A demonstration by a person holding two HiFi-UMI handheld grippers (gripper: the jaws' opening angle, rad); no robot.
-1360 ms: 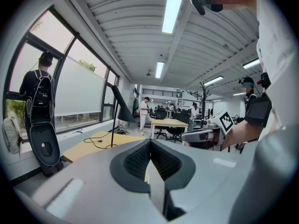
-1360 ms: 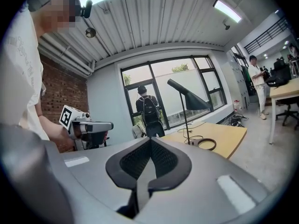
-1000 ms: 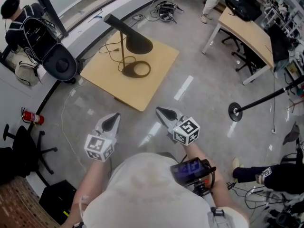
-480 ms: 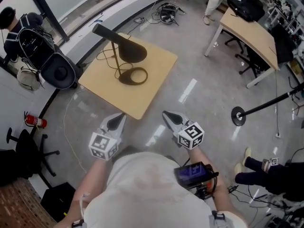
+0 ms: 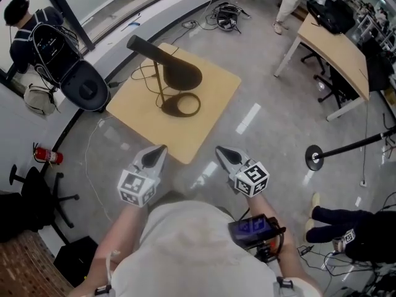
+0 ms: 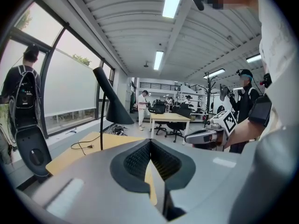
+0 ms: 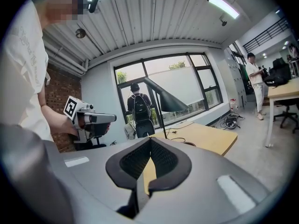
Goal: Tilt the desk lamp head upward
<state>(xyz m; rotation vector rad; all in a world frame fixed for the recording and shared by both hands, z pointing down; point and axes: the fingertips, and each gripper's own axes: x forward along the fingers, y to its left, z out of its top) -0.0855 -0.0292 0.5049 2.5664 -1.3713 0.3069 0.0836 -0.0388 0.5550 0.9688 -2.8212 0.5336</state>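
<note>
Two grippers, the left gripper (image 5: 156, 151) and the right gripper (image 5: 222, 153), have drawn closer to the table (image 5: 210, 82) than a second ago and now flank its near corner. Both have their jaws pressed together on nothing, so the approach is under way but the lamp (image 5: 173, 67) stays well out of reach. It stands mid-table on the smooth, pale wooden top: a matte dark cone-shaped head (image 5: 184, 75) facing down from a thin stem (image 5: 159, 82) above a flat ring base (image 5: 180, 106), with a thin cord (image 5: 143, 73) looping beside it.
</note>
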